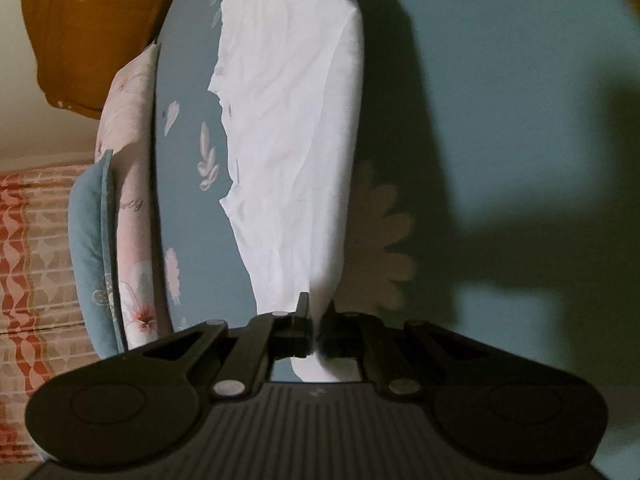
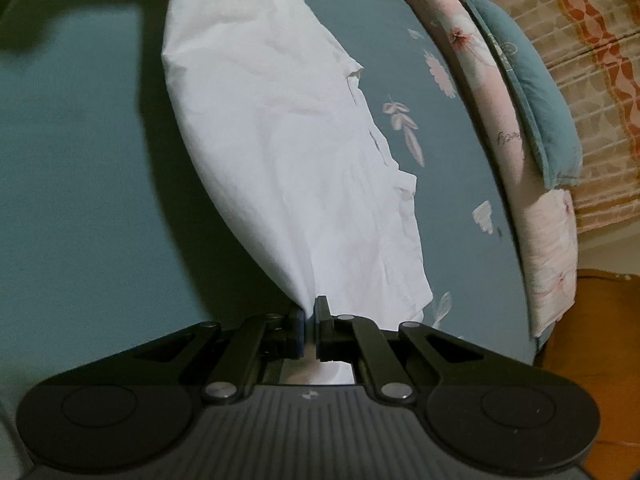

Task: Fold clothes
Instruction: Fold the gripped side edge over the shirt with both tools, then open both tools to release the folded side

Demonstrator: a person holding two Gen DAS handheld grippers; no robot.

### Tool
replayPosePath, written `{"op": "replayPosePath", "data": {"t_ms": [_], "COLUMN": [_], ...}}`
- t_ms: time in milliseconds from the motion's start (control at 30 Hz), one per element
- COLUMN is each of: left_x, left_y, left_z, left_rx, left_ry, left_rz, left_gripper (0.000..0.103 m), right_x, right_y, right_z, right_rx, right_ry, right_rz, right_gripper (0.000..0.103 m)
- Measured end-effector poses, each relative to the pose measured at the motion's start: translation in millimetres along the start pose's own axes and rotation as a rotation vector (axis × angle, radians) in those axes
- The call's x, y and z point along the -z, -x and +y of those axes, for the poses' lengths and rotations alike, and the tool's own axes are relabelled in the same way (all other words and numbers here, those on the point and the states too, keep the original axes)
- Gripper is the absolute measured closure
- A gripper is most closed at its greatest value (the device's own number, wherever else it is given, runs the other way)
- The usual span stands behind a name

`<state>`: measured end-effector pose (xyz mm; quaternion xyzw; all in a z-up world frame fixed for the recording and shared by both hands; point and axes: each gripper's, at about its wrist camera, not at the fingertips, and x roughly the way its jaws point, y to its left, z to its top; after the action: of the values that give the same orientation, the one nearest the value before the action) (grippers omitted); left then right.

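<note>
Fingers of left gripper [image 1: 318, 312] and right gripper [image 2: 310, 308] pinch white garment [image 1: 288, 140].

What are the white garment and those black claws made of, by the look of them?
Garment: thin woven cloth, probably cotton, matte; it creases finely and drapes where pinched. Left claw and right claw: seemingly hard matte black plastic, with shiny metal pivot pins.

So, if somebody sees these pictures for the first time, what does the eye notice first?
First, the white garment, stretched bright down the middle of the blue floral bedsheet. The left gripper and the right gripper each pinch one end of it. At the bed's edge lie a pink floral pillow and a teal cushion.
</note>
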<state>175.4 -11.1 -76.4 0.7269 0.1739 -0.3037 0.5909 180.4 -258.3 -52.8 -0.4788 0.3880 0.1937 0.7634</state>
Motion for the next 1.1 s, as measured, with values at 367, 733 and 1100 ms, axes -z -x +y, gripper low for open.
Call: {"op": "replayPosePath", "data": {"t_ms": [367, 733, 1100], "left_x": [-0.1, 16.7, 6.3], "left_y": [65.2, 81.3, -0.7], "left_z": [-51.5, 1.1, -9.6], "left_rx": [0.132, 0.174, 0.341], "left_ry": [0.026, 0.395, 0.82], "left_rz": [0.044, 0.057, 0.043], "left_gripper": [0.091, 0.088, 0.078], "right_x": [22.0, 35.9, 76.0], "right_y": [53.6, 84.9, 2.0], "right_z": [68.4, 32.8, 38.6], "right_rx": [-0.123, -0.152, -0.323], "right_ry": [-0.041, -0.317, -0.742], "right_rz": [0.032, -0.033, 0.052], "right_gripper": [0.087, 0.07, 0.067]}}
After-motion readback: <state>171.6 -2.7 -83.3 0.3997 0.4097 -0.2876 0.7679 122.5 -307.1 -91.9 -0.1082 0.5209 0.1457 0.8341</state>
